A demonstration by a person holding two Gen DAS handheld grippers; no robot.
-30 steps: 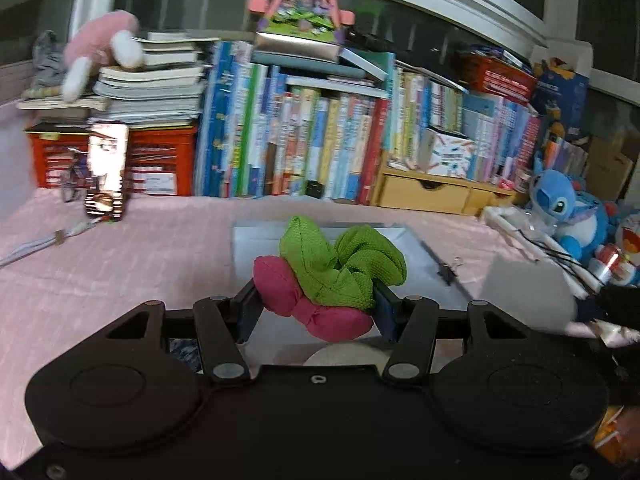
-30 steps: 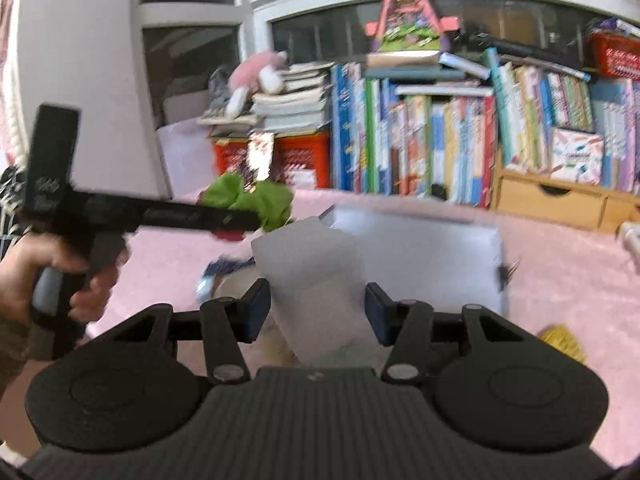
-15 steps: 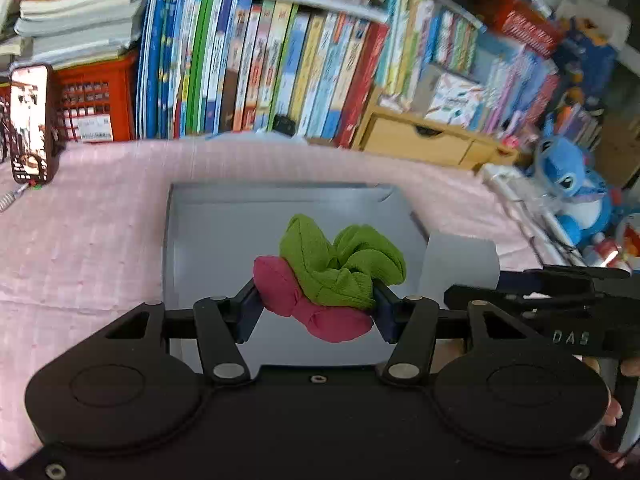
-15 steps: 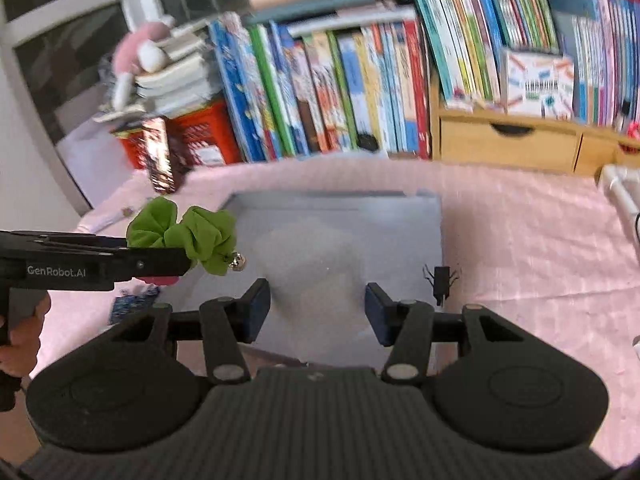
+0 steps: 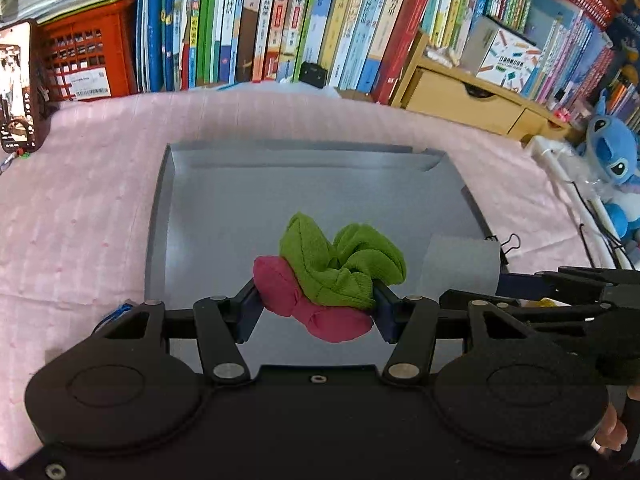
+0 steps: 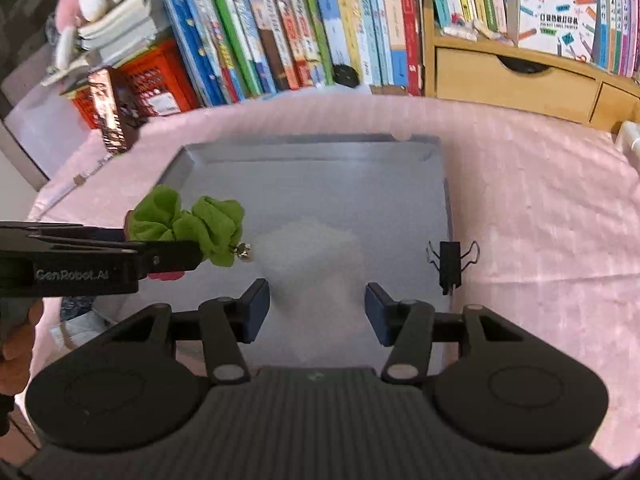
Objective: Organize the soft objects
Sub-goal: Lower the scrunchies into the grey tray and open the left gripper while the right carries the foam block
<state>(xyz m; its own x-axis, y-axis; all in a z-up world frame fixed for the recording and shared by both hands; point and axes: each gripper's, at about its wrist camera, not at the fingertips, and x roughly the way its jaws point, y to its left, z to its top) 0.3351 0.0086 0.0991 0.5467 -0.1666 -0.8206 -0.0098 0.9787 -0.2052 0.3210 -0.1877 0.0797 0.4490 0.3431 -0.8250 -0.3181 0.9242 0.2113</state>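
Above the grey tray (image 5: 192,208) on the pink cloth (image 5: 80,200), the left gripper (image 5: 316,304) is clamped on a green scrunchie (image 5: 344,260) and a magenta one (image 5: 308,304), both pinched between its blue pads; how much of the magenta fabric lies behind the green folds cannot be made out. From the right wrist view the same bundle (image 6: 192,224) hangs at nine o'clock over the tray's left rim (image 6: 180,168), a small bell (image 6: 244,249) dangling from it, while the magenta piece is nearly hidden behind the left tool. The right gripper (image 6: 316,308) has its fingers spread apart, and between them sits a pale translucent shape (image 6: 316,256), too blurred to identify. A black binder clip (image 6: 450,262) stands at the tray's right edge, at three o'clock. Books (image 5: 280,20) line the back at twelve o'clock, a red crate (image 5: 88,60) at ten, and a blue plush toy (image 5: 612,160) is cut off at three o'clock.
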